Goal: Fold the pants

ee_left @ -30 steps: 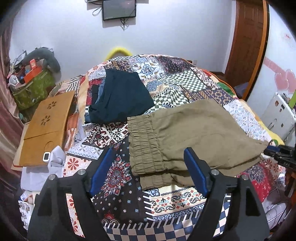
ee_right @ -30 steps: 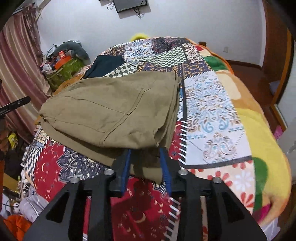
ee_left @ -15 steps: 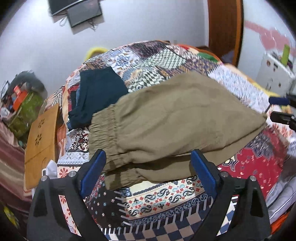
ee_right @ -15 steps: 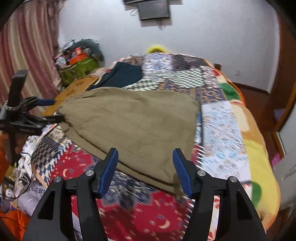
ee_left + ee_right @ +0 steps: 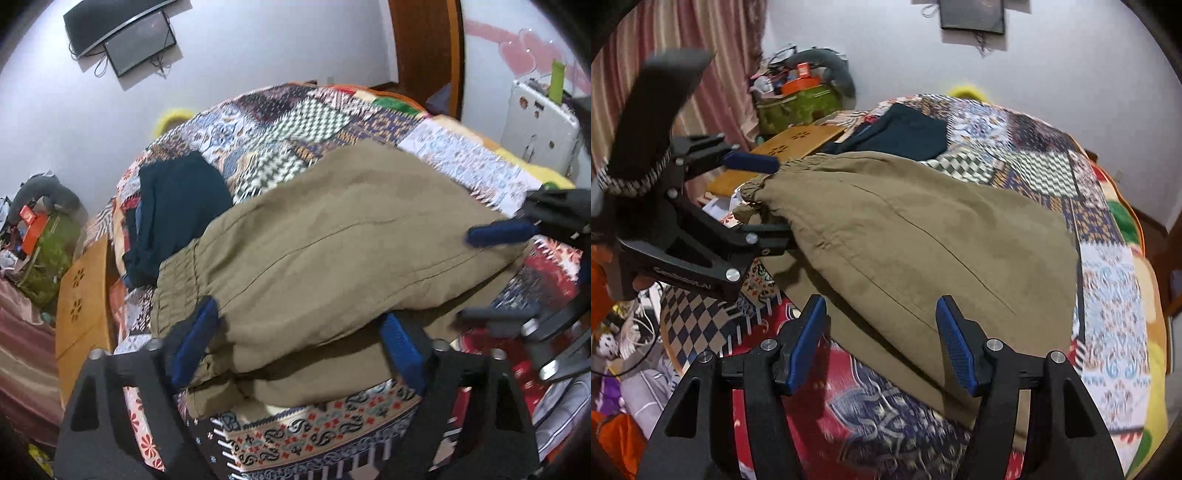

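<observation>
Olive-brown pants (image 5: 332, 251) lie folded in layers on the patchwork bed, elastic waistband (image 5: 177, 280) at the left. My left gripper (image 5: 299, 347) is open, its blue pads straddling the near waist-side edge of the pants. My right gripper (image 5: 881, 343) is open, pads either side of the pants' (image 5: 923, 236) near hem edge. The right gripper also shows at the right edge of the left wrist view (image 5: 517, 273), and the left gripper at the left of the right wrist view (image 5: 764, 199), its fingers around the waistband end.
Folded dark navy garments (image 5: 177, 206) lie on the patchwork quilt (image 5: 295, 122) beyond the pants. A wooden lap tray (image 5: 85, 299) leans at the bed's left side, a cluttered green bag (image 5: 798, 103) past it. A white case (image 5: 539, 125) stands at the right.
My right gripper let go of the hem a second ago and is open. Both grippers have moved closer in over the pants' ends, the left one to the waistband.
</observation>
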`<act>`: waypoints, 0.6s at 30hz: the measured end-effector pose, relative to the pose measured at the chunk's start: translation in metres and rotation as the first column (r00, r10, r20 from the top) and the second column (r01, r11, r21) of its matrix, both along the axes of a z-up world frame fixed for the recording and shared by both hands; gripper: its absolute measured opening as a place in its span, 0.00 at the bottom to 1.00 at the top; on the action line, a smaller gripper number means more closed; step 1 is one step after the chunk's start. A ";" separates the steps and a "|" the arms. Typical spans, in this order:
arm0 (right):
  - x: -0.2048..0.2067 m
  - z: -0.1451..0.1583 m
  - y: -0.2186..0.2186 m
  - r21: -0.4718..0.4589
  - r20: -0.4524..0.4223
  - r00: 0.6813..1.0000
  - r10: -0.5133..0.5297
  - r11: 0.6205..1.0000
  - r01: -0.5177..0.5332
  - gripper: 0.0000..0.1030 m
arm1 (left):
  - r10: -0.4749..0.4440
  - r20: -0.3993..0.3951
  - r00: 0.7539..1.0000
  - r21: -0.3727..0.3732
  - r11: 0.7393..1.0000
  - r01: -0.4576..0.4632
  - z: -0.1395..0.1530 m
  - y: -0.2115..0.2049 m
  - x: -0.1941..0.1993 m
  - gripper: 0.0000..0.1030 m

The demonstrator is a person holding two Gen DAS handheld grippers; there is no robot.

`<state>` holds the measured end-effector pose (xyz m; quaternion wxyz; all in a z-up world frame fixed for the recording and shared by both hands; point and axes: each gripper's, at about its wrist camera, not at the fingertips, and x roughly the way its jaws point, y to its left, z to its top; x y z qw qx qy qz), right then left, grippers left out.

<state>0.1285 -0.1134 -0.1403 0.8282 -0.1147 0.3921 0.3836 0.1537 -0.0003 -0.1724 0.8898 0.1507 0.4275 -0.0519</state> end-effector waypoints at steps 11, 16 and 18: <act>0.001 0.013 -0.003 -0.010 0.068 0.998 0.003 1.000 -0.003 0.09 | -0.046 0.007 0.999 -0.073 0.996 0.046 0.014 -0.014 -0.005 0.17; -0.004 0.025 -0.012 0.012 0.079 0.997 0.004 1.000 -0.005 0.08 | -0.079 0.029 0.996 -0.109 0.991 0.082 0.026 -0.017 -0.020 0.15; -0.008 0.025 -0.013 0.009 0.081 0.997 0.008 1.000 -0.009 0.08 | -0.089 0.023 0.996 -0.111 0.990 0.091 0.024 -0.019 -0.024 0.15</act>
